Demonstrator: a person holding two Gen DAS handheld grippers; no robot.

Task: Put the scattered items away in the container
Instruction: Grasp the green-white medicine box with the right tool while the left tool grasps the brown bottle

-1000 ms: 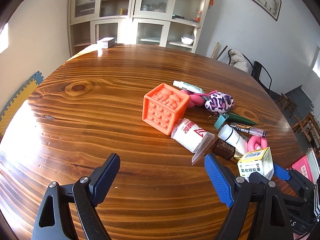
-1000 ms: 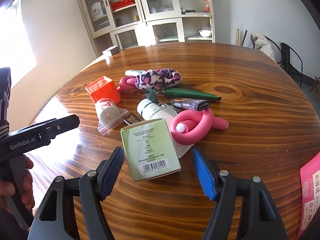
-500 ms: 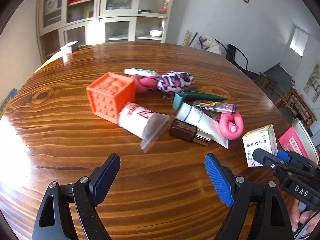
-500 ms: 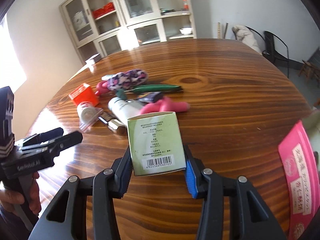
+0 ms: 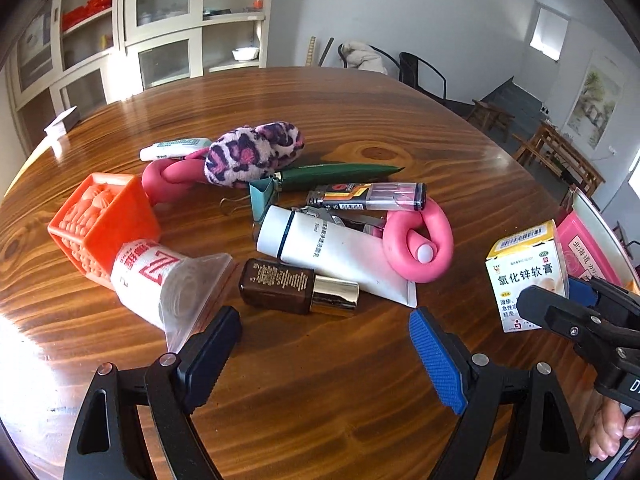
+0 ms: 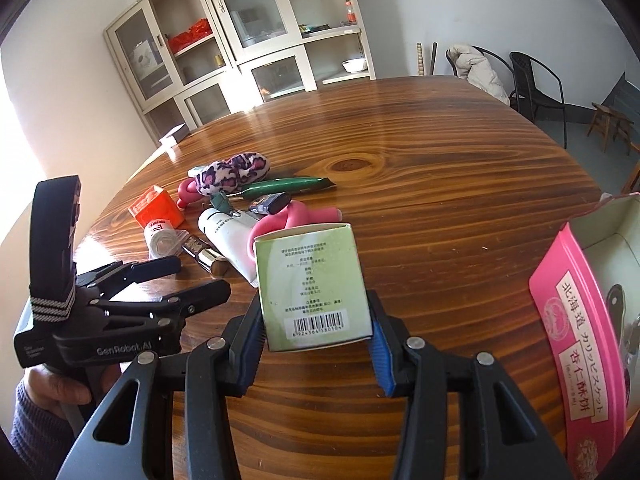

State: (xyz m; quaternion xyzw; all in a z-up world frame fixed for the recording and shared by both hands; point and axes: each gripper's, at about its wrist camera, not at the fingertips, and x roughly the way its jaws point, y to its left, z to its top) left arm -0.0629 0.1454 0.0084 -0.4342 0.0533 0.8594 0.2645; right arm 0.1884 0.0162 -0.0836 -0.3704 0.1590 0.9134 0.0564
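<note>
My right gripper is shut on a green-and-white medicine box and holds it above the table; the box also shows in the left wrist view. The pink container box stands open at the right, with dark items inside. My left gripper is open and empty, just in front of a brown bottle with a gold cap. Beyond lie a white tube, a pink foam ring, a lighter, a bagged roll and an orange cube.
Further back lie a leopard plush, a pink twisted toy, a green pen case, a teal binder clip and a small tube. The round wooden table stretches beyond. Cabinets and chairs stand behind.
My right gripper closed on the medicine box, lifted it and carried it right towards the pink container. My left gripper moved closer to the pile and turned right, staying open.
</note>
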